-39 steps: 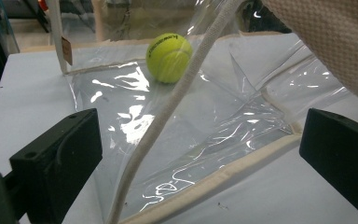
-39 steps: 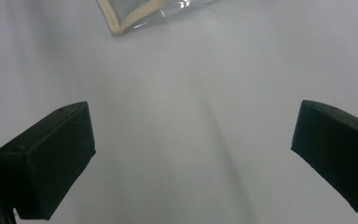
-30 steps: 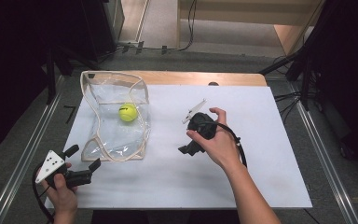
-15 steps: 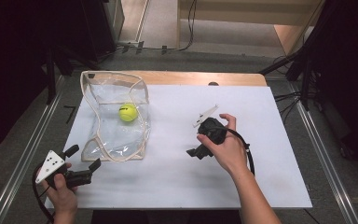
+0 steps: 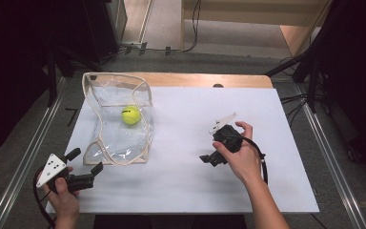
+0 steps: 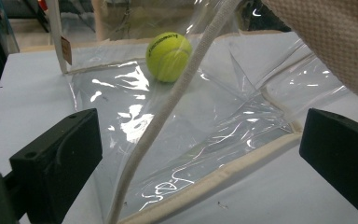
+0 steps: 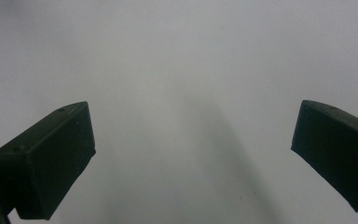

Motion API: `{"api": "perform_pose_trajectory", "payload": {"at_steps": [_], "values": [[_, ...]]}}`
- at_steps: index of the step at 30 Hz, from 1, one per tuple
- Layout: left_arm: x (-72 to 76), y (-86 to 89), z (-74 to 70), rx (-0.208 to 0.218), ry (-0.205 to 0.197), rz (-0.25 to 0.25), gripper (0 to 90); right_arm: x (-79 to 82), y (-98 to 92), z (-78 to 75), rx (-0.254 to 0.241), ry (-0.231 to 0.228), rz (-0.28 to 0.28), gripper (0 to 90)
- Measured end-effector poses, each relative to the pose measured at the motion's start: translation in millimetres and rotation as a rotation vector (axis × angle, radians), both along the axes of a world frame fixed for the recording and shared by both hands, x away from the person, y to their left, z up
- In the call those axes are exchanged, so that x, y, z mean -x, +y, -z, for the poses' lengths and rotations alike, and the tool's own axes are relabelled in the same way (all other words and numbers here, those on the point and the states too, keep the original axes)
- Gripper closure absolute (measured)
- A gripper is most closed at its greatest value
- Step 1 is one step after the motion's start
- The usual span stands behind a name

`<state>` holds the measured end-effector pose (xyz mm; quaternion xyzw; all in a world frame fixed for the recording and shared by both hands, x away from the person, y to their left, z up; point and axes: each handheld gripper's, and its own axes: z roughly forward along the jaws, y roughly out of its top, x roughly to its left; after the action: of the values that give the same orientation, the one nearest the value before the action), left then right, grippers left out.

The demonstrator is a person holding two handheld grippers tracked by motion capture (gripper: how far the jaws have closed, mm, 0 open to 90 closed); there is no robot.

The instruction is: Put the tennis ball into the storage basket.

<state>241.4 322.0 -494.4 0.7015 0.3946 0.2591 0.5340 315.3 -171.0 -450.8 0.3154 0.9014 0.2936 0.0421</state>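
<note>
A clear, glossy plastic bag edged in cream woven piping stands slumped on the left of the white, matte table, its film creased and catching highlights. Inside it, on the bag's lower panel, sits a fuzzy yellow-green tennis ball. The left tool, with blocky black jaws spread wide and holding nothing, lies at the table's near-left corner just beside the bag's near hem. The right tool, well apart from the bag over bare table, also has its jaws wide apart and empty.
</note>
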Motion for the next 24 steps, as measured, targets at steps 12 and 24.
{"api": "perform_pose_trajectory", "payload": {"at_steps": [12,24], "values": [[0.1,-0.6,0.2,-0.010,-0.001,0.002,0.0,13.1,-27.2,8.7,-0.043,-0.032,0.051,0.0],[0.5,-1.6,0.6,-0.016,-0.007,0.005,0.0,26.8,-54.7,16.0,-0.086,-0.055,0.101,0.0]]}}
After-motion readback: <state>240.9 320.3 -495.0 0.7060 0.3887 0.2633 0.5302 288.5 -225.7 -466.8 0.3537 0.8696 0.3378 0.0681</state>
